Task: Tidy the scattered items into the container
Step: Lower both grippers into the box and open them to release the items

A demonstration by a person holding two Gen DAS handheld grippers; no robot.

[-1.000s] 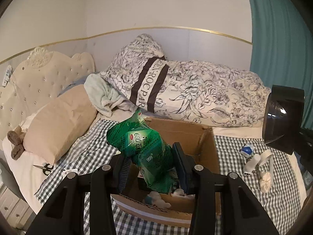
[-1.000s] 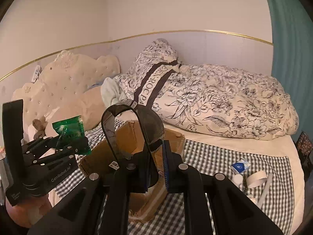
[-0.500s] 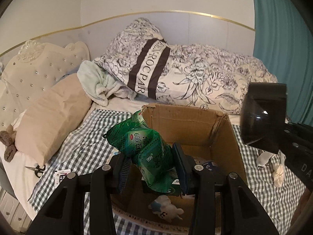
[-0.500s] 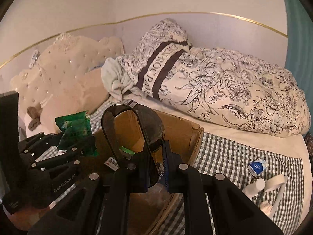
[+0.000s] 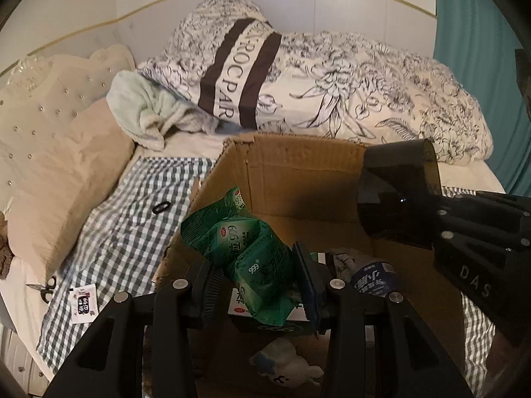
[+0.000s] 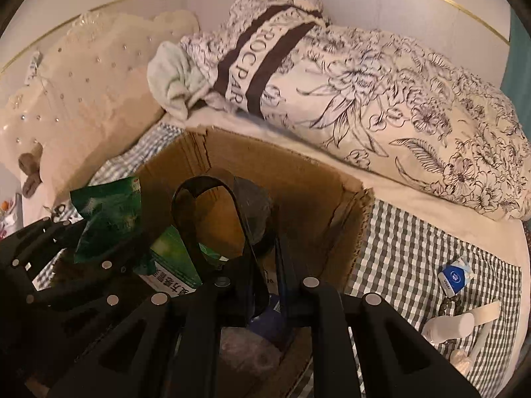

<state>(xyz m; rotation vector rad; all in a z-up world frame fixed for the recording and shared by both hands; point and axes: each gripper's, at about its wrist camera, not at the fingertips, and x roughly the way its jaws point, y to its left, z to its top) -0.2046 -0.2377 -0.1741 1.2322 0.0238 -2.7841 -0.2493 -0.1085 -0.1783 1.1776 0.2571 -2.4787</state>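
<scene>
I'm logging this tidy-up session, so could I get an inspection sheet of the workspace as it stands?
Surface: bed with green checked sheet.
Job's things: cardboard box open, already holding packets and a small plush toy.
Clutter: sachet, scissors and black hair tie left of box; blue-white packet and white bottle to its right.
Grippers: left claw shut on green pouch; right claw shut on dark translucent plastic band, both over the box.
Cables: nothing seen.
Surroundings: floral duvet, beige pillow, tufted headboard, teal curtain.
</scene>
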